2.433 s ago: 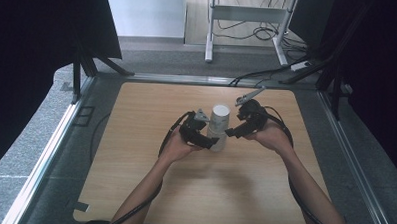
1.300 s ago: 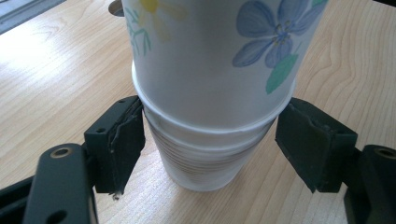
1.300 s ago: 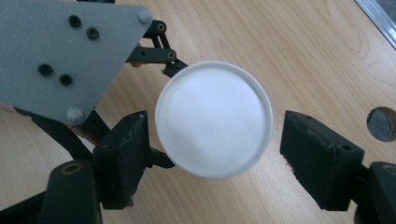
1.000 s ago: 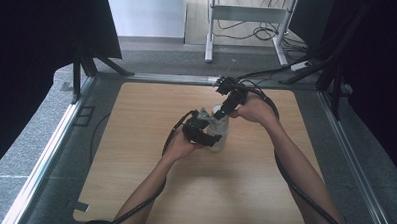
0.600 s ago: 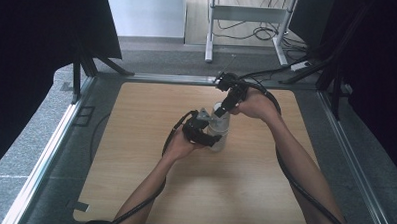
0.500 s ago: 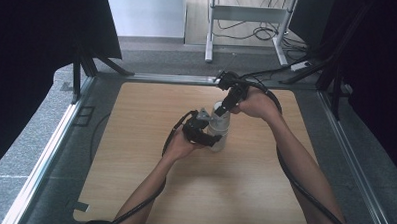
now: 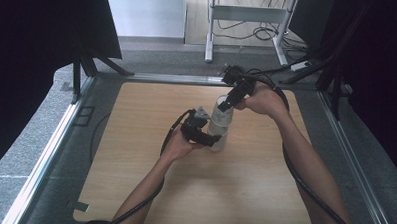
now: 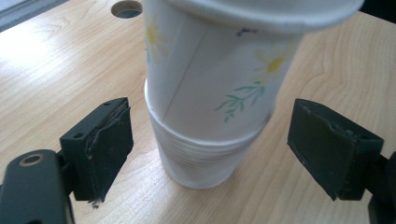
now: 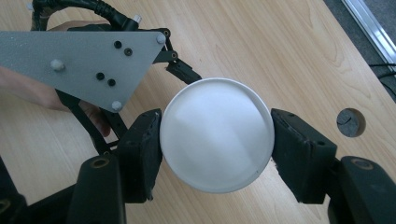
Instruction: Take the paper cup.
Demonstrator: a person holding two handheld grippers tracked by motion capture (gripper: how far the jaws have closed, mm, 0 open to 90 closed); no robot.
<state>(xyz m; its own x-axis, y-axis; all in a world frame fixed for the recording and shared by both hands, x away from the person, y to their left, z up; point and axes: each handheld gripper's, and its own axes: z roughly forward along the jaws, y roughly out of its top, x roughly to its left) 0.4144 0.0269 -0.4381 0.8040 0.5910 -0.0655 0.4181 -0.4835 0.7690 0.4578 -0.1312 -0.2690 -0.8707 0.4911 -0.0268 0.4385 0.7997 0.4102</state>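
Note:
A stack of upturned white paper cups [image 7: 218, 139] with a flower print stands mid-table. My right gripper [image 7: 225, 105] comes down from above and is shut on the top cup [image 7: 221, 113], pads pressing both sides of its round white base [image 9: 217, 140]. In the left gripper view the top cup [image 8: 219, 70] sits tilted, partly pulled up off the lower stack [image 8: 201, 158]. My left gripper [image 8: 217, 144] has just been opening. The lower stack stands between its pads [image 8: 100, 144], which do not touch it.
The wooden table [image 7: 134, 165] has a round hole [image 9: 350, 122] near its far right side. A metal frame [image 7: 50, 152] runs around the table, with grey floor beyond. The left gripper's grey plate [image 9: 88, 51] lies close beside the held cup.
The left jaws have opened off the lower stack. The right gripper has risen a little with the top cup in it.

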